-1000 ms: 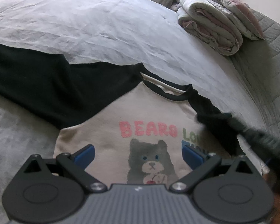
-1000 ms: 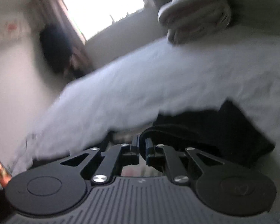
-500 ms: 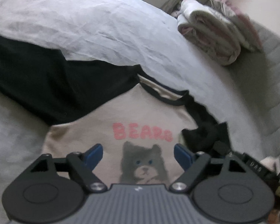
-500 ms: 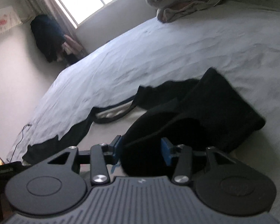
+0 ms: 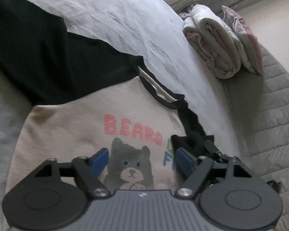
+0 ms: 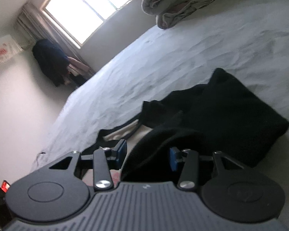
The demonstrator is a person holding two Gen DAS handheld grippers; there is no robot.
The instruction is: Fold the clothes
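A beige sweatshirt (image 5: 82, 127) with black sleeves and a bear print lies face up on the bed. Its left sleeve (image 5: 38, 57) is spread out flat. Its right sleeve (image 6: 231, 119) is folded in over the chest. My left gripper (image 5: 142, 159) is open and empty, low over the bear print. My right gripper (image 6: 148, 154) is open, with a loose fold of the black sleeve lying between its blue pads (image 6: 122, 150). It also shows in the left wrist view (image 5: 211, 150) at the shirt's right side.
The pale bed sheet (image 5: 115, 25) stretches beyond the shirt. A folded quilt (image 5: 217, 40) and pillow lie at the head of the bed beside a grey quilted headboard (image 5: 275, 115). A window (image 6: 86, 13) and hanging dark clothes (image 6: 51, 61) are at the far wall.
My right gripper carried the black sleeve in over the shirt, then opened; it was shut a second ago. My left gripper dropped lower and closer over the shirt, staying open.
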